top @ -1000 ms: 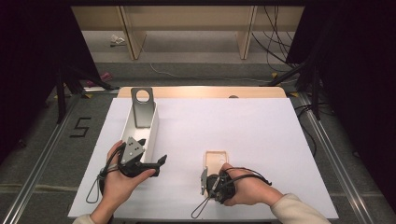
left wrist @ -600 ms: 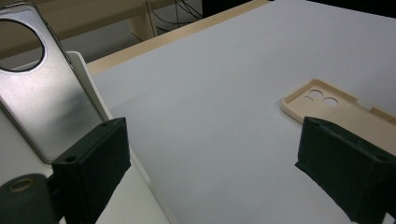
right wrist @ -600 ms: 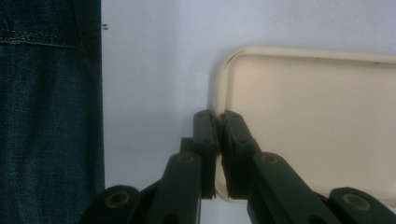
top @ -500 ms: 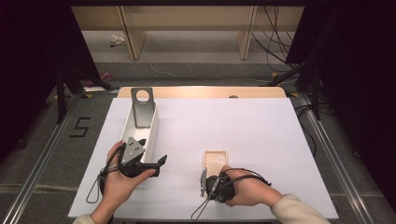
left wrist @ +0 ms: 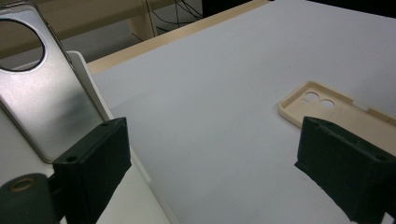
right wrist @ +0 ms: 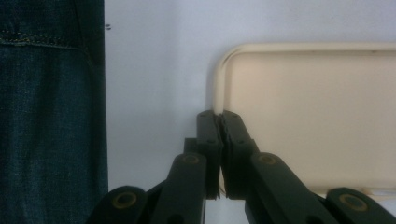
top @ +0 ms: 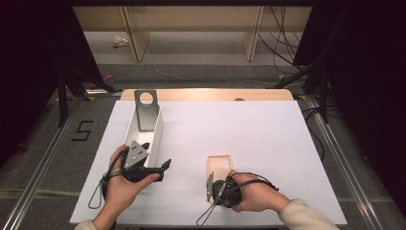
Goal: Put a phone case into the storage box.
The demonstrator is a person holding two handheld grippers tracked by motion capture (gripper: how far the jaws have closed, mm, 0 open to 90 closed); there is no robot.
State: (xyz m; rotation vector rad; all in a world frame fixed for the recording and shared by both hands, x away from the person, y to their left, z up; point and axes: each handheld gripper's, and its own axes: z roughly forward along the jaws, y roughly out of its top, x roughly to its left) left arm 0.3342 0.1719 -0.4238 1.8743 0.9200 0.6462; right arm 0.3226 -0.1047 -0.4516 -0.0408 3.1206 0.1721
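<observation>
A beige phone case [top: 221,165] lies open side up on the white sheet, near the front edge. My right gripper [top: 213,176] points at its near left corner; in the right gripper view the right gripper [right wrist: 218,116] has both jaws pinched on the phone case [right wrist: 308,116] at its raised rim. My left gripper [top: 155,155] is held beside a white box [top: 156,136] and stands open; in the left gripper view nothing is between the wide-apart jaws of the left gripper [left wrist: 217,140]. A silver phone [top: 146,112] with a round camera ring leans in the box's far end.
The white sheet [top: 249,129] covers a wooden table. Beyond the left jaws I see the silver phone [left wrist: 42,93], the box wall [left wrist: 86,70] and the phone case [left wrist: 336,109]. Blue denim [right wrist: 46,116] shows past the table's front edge. Cables and shelf legs lie on the floor behind.
</observation>
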